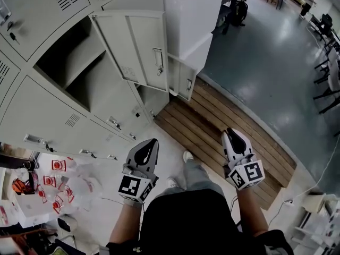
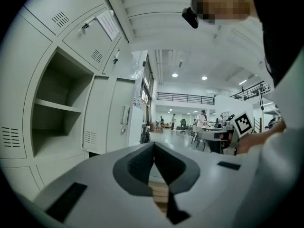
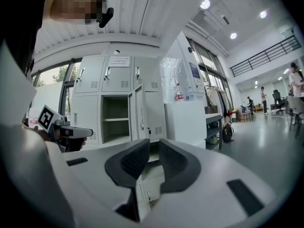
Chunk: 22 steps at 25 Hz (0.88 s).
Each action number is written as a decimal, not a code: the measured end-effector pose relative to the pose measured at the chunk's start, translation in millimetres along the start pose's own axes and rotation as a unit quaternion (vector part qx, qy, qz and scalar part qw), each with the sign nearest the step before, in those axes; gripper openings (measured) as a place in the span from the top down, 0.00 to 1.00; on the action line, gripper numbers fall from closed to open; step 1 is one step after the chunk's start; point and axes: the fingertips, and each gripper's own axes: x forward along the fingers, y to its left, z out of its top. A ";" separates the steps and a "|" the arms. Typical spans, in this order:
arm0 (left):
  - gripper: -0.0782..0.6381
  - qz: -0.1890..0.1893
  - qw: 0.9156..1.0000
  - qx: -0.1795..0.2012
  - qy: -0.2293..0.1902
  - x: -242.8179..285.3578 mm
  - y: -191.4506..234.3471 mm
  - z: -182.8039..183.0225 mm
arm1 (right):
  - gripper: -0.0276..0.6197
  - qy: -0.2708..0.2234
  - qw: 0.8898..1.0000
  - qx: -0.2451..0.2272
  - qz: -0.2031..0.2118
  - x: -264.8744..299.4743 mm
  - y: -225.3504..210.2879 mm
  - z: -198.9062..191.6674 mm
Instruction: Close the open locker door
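Observation:
The open locker [image 1: 79, 70] is a grey compartment with one shelf in a bank of grey lockers. Its door [image 1: 139, 45] stands swung out, with the handle [image 1: 158, 60] facing me. In the left gripper view the compartment [image 2: 54, 110] and door [image 2: 111, 118] lie ahead to the left. The right gripper view has the door [image 3: 141, 113] straight ahead, farther off. My left gripper [image 1: 153, 141] and right gripper [image 1: 229, 130] are held low in front of my body, well short of the door. Both are shut and hold nothing, as the left gripper [image 2: 153, 147] and right gripper [image 3: 154, 146] show.
A wooden slat platform [image 1: 228, 129] lies on the floor before the lockers. A tall white cabinet [image 1: 196, 15] stands beside the open door. Plastic bags with red-labelled packs [image 1: 56, 187] sit at lower left. My shoe [image 1: 187, 155] is between the grippers. People and chairs are far off.

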 end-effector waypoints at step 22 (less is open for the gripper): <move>0.86 0.109 0.992 0.007 0.056 159.6 50.9 3.4 | 0.84 0.062 0.988 0.047 0.136 205.9 -117.5 -61.2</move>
